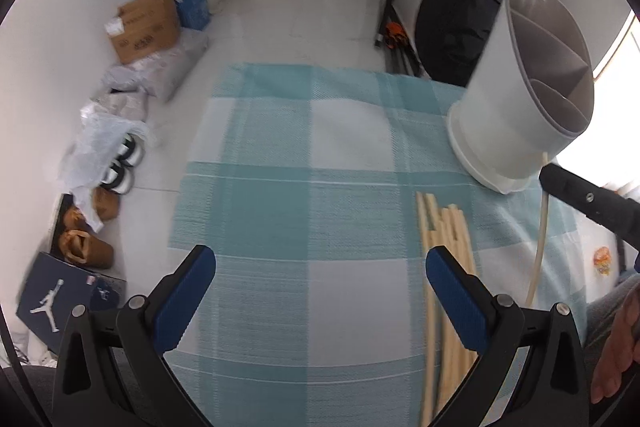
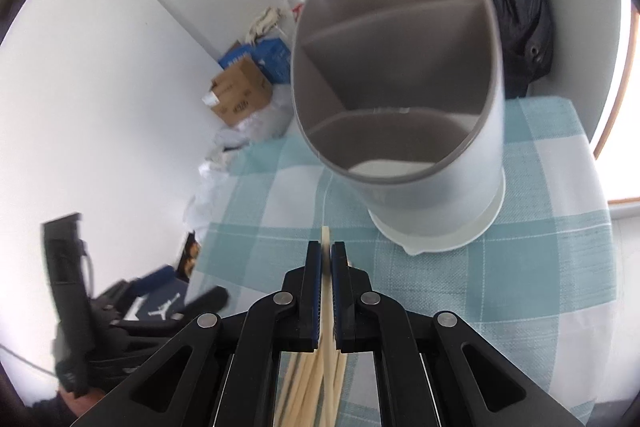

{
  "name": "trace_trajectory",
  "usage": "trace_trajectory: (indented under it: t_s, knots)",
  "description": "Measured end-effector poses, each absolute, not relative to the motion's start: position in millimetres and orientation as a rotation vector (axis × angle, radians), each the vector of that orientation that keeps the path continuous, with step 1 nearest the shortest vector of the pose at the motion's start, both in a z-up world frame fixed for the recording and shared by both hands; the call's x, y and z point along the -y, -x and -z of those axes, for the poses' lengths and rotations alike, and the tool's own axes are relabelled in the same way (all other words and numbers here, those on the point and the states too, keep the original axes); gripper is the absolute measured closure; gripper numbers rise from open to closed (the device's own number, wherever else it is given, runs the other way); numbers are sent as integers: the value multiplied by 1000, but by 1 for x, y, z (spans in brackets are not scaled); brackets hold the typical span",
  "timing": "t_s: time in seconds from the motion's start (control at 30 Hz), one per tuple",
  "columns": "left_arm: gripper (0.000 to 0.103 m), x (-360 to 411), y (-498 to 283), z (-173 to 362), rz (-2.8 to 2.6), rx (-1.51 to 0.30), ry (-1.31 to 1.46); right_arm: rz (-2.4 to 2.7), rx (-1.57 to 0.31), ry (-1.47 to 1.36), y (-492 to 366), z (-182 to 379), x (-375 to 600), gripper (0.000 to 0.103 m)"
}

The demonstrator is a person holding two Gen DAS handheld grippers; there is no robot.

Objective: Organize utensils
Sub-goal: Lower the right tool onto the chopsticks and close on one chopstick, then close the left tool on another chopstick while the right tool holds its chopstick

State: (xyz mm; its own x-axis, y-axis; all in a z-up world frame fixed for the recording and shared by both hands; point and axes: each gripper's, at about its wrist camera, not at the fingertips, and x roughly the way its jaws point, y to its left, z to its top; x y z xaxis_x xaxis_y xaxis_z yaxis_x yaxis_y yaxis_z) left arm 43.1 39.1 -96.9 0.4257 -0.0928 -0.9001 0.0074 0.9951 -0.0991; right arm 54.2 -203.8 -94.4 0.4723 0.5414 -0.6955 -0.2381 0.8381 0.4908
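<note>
Pale wooden chopsticks (image 1: 444, 247) lie in a loose pile on the teal-and-white checked cloth (image 1: 300, 147). My left gripper (image 1: 320, 267) is open above the cloth, its right finger over the pile and nothing between the pads. My right gripper (image 2: 326, 259) is shut on a single chopstick (image 2: 326, 239), whose tip pokes out past the pads, with the pile (image 2: 308, 379) beneath. A white utensil holder (image 2: 400, 87) with grey divided compartments stands just ahead. In the left wrist view the right gripper (image 1: 550, 173) holds that chopstick (image 1: 540, 227) hanging beside the holder (image 1: 528, 87).
Boxes, bags and shoes (image 1: 120, 131) line the white wall on the floor to the left of the table. A black backpack (image 1: 480, 7) stands behind the holder. A person's hand (image 1: 616, 347) shows at the right edge. The left gripper (image 2: 180, 287) appears low left in the right wrist view.
</note>
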Motion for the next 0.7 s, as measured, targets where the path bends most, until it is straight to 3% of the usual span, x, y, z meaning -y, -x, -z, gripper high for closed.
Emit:
trace_trajectory:
  t_s: [0.4,0.7]
  knots:
    - [1,4,-42,118,48,-1268,-130,-475,-852,-428,-33,66,255,99]
    - [1,5,-42,124,-16,-1318,-142,-484,-825,-454,-22,60,270,99]
